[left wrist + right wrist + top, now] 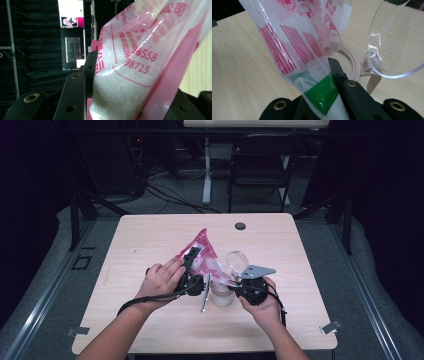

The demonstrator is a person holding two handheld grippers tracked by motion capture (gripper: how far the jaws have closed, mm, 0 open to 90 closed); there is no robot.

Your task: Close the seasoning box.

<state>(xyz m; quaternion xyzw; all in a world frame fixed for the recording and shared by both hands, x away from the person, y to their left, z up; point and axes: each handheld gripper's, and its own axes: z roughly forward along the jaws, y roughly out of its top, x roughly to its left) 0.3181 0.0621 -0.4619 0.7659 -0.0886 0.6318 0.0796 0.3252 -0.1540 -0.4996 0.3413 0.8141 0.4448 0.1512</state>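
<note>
A pink and clear plastic bag (201, 251) of white granules (117, 87) is held up between both grippers over the middle of the table. My left gripper (191, 270) is shut on the bag's filled body (140, 65), which bulges between its two jaws. My right gripper (239, 281) is shut on the bag's lower end by a green strip (322, 93); one finger (336, 70) shows, the other is hidden behind the film. Under the bag stands a pale round jar (222, 296) with its rim (353, 62) showing and its clear hinged lid (392, 37) swung up.
The wooden table (280, 245) has a small black round disc (240, 226) near its far edge. A thin grey utensil (204, 299) lies just left of the jar. A folding chair (260, 165) and a desk leg stand beyond the table.
</note>
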